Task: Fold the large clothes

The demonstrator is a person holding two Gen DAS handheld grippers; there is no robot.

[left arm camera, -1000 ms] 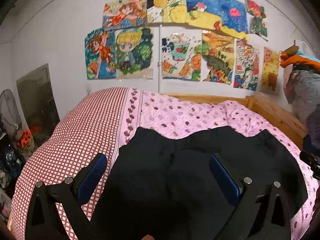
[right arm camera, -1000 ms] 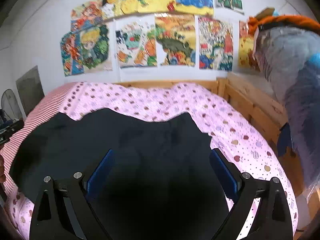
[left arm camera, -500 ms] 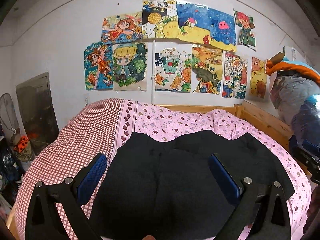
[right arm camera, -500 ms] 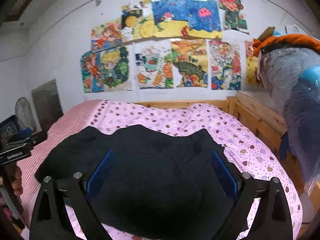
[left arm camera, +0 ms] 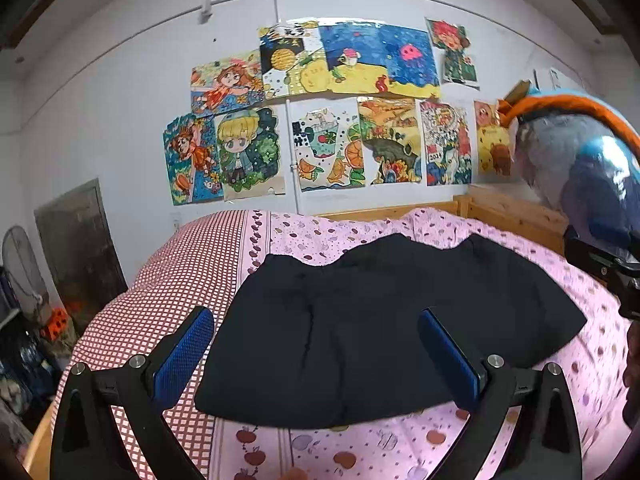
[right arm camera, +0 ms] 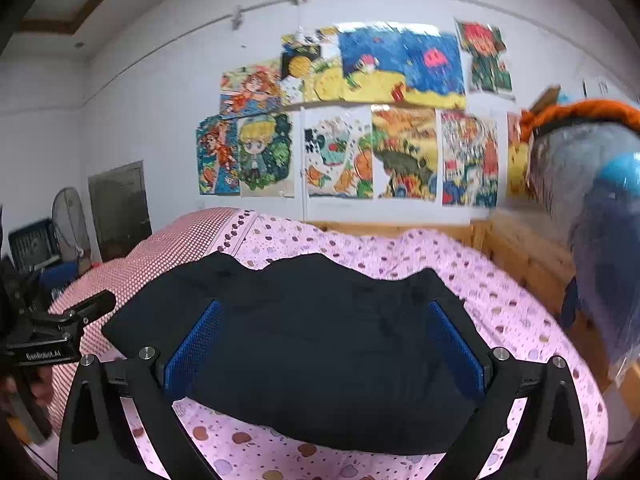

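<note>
Off to the left of both tools stands a fan [right arm camera: 66,216] by a dark panel [left arm camera: 78,248] leaning on the wall, with a blue crate [right arm camera: 34,242] and some clutter low beside them. The left tool [left arm camera: 316,354] hangs over the near edge of the bed [left arm camera: 512,216] with its blue pads spread wide and nothing between them; in the right wrist view it shows as a black bracket at the left edge. Under its left finger lies the red-checked part of the bedspread [left arm camera: 168,280]; ahead of it and to its right spreads the black garment [left arm camera: 384,320], folded flat on the pink apple-print cover [left arm camera: 400,444], its far edge wavy, its near edge just short of the pads. The right tool [right arm camera: 324,344] hovers over the same garment [right arm camera: 320,340], released too, its jaws having just opened wider, with the cloth lying below the gap and not pinched. Nothing lies between either tool and the cloth. Beyond both tools the white wall carries a patch of bright children's drawings [left arm camera: 320,120] with a thin conduit [left arm camera: 288,4] running above them. To the right of the right tool the wooden bed rail [right arm camera: 524,252] runs back to the corner, and a bulky grey, blue and orange bundle in plastic [right arm camera: 592,208] crowds that side, close over the rail
</note>
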